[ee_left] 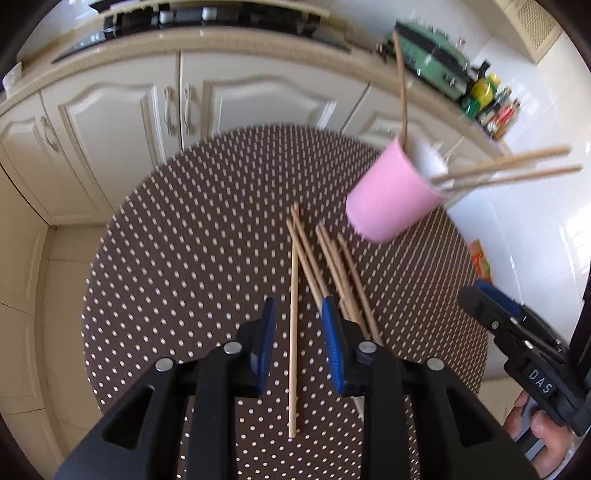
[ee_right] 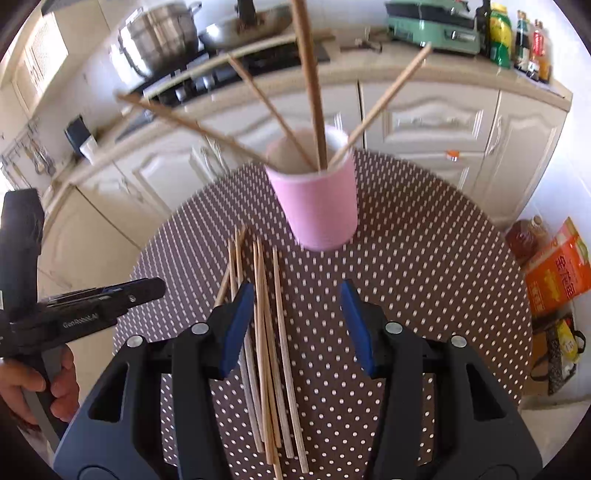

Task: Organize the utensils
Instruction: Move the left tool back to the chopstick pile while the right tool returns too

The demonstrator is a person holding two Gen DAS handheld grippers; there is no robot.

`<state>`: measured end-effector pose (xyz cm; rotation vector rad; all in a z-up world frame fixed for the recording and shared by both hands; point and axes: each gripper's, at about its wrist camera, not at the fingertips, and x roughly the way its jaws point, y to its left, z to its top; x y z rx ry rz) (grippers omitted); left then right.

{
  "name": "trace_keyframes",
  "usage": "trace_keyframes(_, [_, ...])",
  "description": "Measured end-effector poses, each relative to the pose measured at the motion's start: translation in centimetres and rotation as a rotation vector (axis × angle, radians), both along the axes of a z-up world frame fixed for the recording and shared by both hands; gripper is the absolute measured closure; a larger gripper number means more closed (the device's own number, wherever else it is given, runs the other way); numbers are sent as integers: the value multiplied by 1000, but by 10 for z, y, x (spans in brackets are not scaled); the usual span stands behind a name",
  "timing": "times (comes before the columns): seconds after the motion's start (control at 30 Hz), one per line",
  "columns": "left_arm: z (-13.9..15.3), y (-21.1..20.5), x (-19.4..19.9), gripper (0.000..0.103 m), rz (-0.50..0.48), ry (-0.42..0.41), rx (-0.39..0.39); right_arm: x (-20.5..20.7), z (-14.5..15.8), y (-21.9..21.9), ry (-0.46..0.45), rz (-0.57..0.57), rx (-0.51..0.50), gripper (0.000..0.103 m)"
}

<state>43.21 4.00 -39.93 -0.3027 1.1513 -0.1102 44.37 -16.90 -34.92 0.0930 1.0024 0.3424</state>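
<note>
A pink cup point(ee_left: 391, 192) point(ee_right: 314, 203) stands on a round brown polka-dot table point(ee_left: 192, 236) point(ee_right: 424, 251) and holds several wooden chopsticks point(ee_right: 314, 92). Several loose chopsticks point(ee_left: 325, 266) point(ee_right: 266, 332) lie on the table in front of the cup. My left gripper point(ee_left: 298, 328) is open above them, one chopstick point(ee_left: 293, 332) running between its pads. My right gripper point(ee_right: 297, 325) is open and empty, the loose chopsticks passing under its left finger point(ee_right: 236, 328). Each gripper shows in the other's view: the right one at the right edge point(ee_left: 517, 332), the left one at the left edge point(ee_right: 92, 306).
Cream kitchen cabinets point(ee_left: 147, 122) point(ee_right: 424, 122) and a counter with a stove point(ee_left: 199, 22), a steel pot point(ee_right: 159, 37), a green appliance point(ee_right: 432, 26) and bottles point(ee_right: 517, 37) lie behind the table. An orange box point(ee_right: 557, 273) and a bag stand on the floor at the right.
</note>
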Motion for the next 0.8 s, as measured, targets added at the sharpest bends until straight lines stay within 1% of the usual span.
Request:
trace_keyframes(0.1, [-21,-9,6,78,-33,64,27,2,-12,4,44,19,-13,54])
trace_keyframes(0.27, [-46,-18,25,78,-57,124,67,6,-29,12,82,62,-63,55])
trace_keyframes(0.4, [-56,-23,39,78,-65,133,104,11,-38,18,108,99,-77,55])
trace_keyframes(0.47, [-62,-25,44,78,-66,145,118,14,-42,20,124,111,-74,58])
trace_keyframes(0.53, [-66,-28,46,78,-66,146,130,17,-48,24,140,125,-79,63])
trace_keyframes(0.57, [-68,-28,46,84,-65,145,142,18,-50,25,146,130,-80,66])
trace_keyframes(0.6, [-69,-32,48,87,-62,136,155,20,-53,27,153,137,-84,68])
trace_keyframes(0.63, [-71,-32,47,93,-60,136,144,21,-55,28,158,143,-87,68])
trace_keyframes(0.67, [-72,-32,46,97,-50,136,151,23,-57,31,163,151,-90,68])
trace_keyframes(0.8, [-72,-24,34,97,-22,139,121,29,-63,40,176,184,-96,69])
